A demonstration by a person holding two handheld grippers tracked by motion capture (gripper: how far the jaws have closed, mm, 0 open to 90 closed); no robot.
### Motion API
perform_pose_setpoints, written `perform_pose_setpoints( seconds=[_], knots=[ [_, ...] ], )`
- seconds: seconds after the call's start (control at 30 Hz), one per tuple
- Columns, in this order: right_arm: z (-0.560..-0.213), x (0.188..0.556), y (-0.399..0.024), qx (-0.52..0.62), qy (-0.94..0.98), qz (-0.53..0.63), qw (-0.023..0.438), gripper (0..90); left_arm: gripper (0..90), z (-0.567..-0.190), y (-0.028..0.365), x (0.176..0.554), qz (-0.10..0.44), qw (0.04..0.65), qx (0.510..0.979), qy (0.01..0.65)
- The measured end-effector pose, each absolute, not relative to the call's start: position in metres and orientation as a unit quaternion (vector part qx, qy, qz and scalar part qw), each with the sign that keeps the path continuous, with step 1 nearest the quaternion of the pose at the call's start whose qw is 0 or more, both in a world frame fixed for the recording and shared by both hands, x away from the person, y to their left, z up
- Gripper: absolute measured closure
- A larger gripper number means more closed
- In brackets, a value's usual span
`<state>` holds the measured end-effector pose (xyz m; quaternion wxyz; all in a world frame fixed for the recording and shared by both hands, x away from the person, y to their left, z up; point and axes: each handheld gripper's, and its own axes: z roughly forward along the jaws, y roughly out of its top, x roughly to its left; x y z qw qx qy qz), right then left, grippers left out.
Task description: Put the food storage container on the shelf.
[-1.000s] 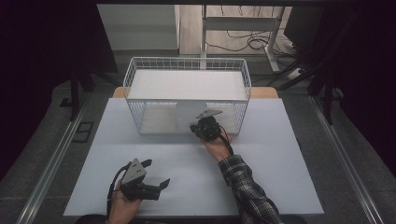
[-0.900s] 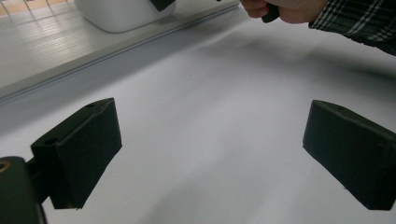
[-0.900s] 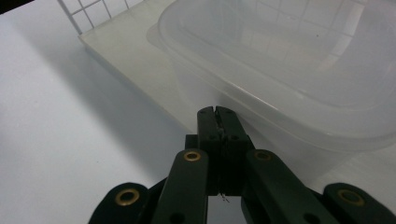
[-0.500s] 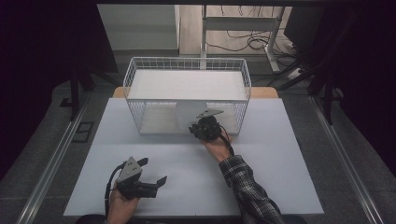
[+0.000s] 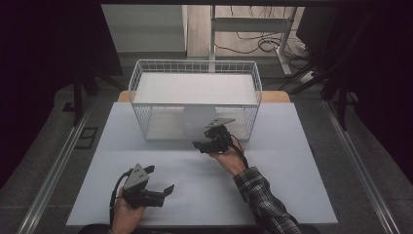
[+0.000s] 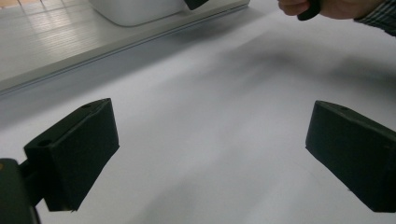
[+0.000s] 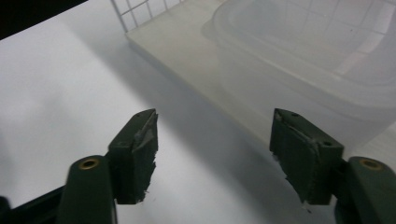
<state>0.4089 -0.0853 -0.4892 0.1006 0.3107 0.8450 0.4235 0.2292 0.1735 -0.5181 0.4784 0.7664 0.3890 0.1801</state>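
A white wire basket (image 5: 195, 73) stands at the back middle of the white table (image 5: 292, 161). A round translucent plastic container (image 5: 198, 121) shows at the basket's front wall; I cannot tell whether it is inside or outside the wire. My right gripper (image 5: 208, 142) hovers just in front of it, open and holding nothing. Its own view shows the container (image 7: 303, 60) close ahead to the upper right of its open gripper (image 7: 215, 140). My left gripper (image 5: 158, 181) is open and holds nothing near the table's front left, above bare table in the left gripper view (image 6: 210, 149).
A pale board (image 7: 187, 51) lies under the container, and the basket's wire corner (image 7: 135, 9) is beside it. The other hand (image 6: 327, 7) shows at the top right of the left gripper view. Metal rails (image 5: 53, 170) run along both table sides.
The right gripper has eased slightly back from the basket. The left gripper has barely shifted.
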Motion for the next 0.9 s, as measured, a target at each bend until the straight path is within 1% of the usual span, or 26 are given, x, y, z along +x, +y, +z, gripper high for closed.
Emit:
perform_pose_setpoints(
  seconds=[0.37,0.4,0.5,0.73,0.9],
  knots=[
    [-0.485,0.382,-0.104,0.291,0.852,0.426,0.092,14.0,0.8,-0.521,0.172,0.230,0.177,0.473,0.773,0.384],
    [-0.485,0.382,-0.104,0.291,0.852,0.426,0.092,14.0,0.8,-0.521,0.172,0.230,0.177,0.473,0.773,0.384],
    [-0.482,0.372,-0.113,0.282,0.857,0.420,0.102,9.3,0.8,-0.521,0.173,0.230,0.178,0.474,0.772,0.385],
    [-0.475,0.352,-0.131,0.281,0.854,0.425,0.107,5.7,0.8,-0.520,0.173,0.229,0.180,0.472,0.773,0.382],
    [-0.473,0.341,-0.146,0.284,0.850,0.432,0.104,5.6,0.8,-0.519,0.176,0.225,0.184,0.473,0.771,0.383]
  ],
)
